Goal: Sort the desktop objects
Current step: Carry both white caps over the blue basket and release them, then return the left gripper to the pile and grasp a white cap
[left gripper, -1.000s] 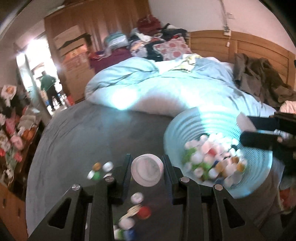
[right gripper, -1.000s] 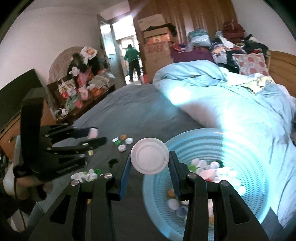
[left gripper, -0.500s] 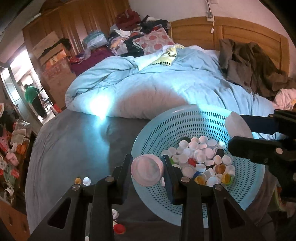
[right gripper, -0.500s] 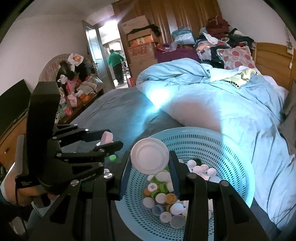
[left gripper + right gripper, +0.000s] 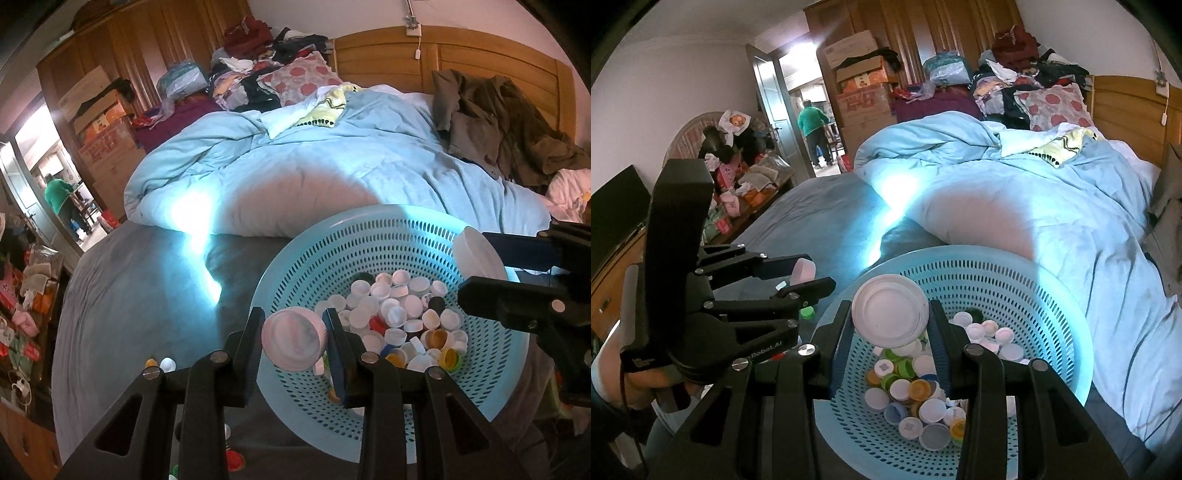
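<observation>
A light blue perforated basket sits on the grey bedspread and holds several bottle caps. My left gripper is shut on a pinkish-white lid at the basket's near left rim. My right gripper is shut on a white lid above the basket's inside. The right gripper also shows in the left wrist view, and the left gripper in the right wrist view.
Loose caps lie on the grey bedspread left of the basket and near the bottom edge. A green cap lies by the basket. A light blue duvet is piled behind. Cluttered shelves stand at left.
Both grippers have moved with their lids from the loose caps over to the basket. The left gripper now sits at the basket's rim, the right one above its inside.
</observation>
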A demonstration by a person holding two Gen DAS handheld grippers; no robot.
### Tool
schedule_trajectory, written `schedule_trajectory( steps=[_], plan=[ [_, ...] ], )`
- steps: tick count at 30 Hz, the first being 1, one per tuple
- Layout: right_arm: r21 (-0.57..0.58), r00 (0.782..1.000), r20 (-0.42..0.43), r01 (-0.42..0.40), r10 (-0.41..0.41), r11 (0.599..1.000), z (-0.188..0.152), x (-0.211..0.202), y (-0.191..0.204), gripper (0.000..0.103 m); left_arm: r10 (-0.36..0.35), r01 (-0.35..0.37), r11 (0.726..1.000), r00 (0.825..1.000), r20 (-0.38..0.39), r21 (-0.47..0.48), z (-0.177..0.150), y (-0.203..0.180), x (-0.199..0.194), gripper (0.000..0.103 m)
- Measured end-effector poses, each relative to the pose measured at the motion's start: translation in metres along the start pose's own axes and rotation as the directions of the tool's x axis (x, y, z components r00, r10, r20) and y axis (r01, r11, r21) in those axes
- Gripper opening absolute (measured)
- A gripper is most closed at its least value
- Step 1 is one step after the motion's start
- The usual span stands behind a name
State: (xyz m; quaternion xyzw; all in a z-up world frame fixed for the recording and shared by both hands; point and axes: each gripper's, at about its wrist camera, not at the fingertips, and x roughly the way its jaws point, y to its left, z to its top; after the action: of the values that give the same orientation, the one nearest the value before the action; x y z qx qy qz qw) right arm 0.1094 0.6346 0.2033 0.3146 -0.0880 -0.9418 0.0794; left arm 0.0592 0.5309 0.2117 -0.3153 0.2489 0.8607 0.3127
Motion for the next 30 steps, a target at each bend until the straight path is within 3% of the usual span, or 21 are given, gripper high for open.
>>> schedule_trajectory(
  steps=[12,13,14,15,16,17,23,26,30],
  plan=[
    [0.004,1.000,-0.017,0.000,0.000,1.000,-0.001,0.004,-0.003,0.035,-0.007,0.007,1.000,1.000,-0.011,-0.001,0.000,-0.001,0.002,0.035],
    [0.003,1.000,-0.027,0.001,-0.001,1.000,-0.001,0.006,-0.004,0.036,-0.018,0.018,1.000,1.000,-0.018,-0.002,0.000,-0.001,0.003,0.039],
    [0.004,0.999,-0.032,0.007,-0.007,1.000,-0.002,0.006,-0.003,0.043,-0.020,0.020,1.000,1.000,-0.023,-0.001,0.000,-0.001,0.004,0.063],
    [0.003,0.999,-0.029,0.015,-0.014,1.000,-0.002,0.006,-0.003,0.052,0.000,0.000,1.000,1.000,-0.008,-0.001,-0.002,-0.001,0.002,0.079],
    [0.003,1.000,-0.019,0.017,-0.017,1.000,-0.002,0.003,-0.003,0.071,0.028,-0.028,1.000,1.000,0.014,-0.007,-0.003,0.000,-0.002,0.100],
    [0.004,1.000,-0.010,0.018,-0.018,1.000,-0.003,0.001,-0.003,0.077,0.047,-0.047,0.999,0.998,0.030,-0.012,-0.003,0.001,-0.004,0.103],
    [0.026,1.000,0.001,0.002,-0.002,1.000,-0.006,-0.007,0.002,0.077,0.066,-0.064,0.997,0.997,0.050,-0.037,-0.011,0.016,-0.016,0.103],
    [0.041,0.999,0.002,-0.037,0.037,0.998,-0.025,-0.010,0.010,0.077,0.032,-0.025,0.997,0.996,0.088,-0.073,-0.030,0.032,-0.033,0.103],
    [0.025,0.994,-0.033,-0.101,0.101,0.995,-0.073,-0.009,0.031,0.077,0.038,-0.011,0.984,0.988,0.152,-0.177,-0.100,0.081,-0.063,0.103]
  ],
)
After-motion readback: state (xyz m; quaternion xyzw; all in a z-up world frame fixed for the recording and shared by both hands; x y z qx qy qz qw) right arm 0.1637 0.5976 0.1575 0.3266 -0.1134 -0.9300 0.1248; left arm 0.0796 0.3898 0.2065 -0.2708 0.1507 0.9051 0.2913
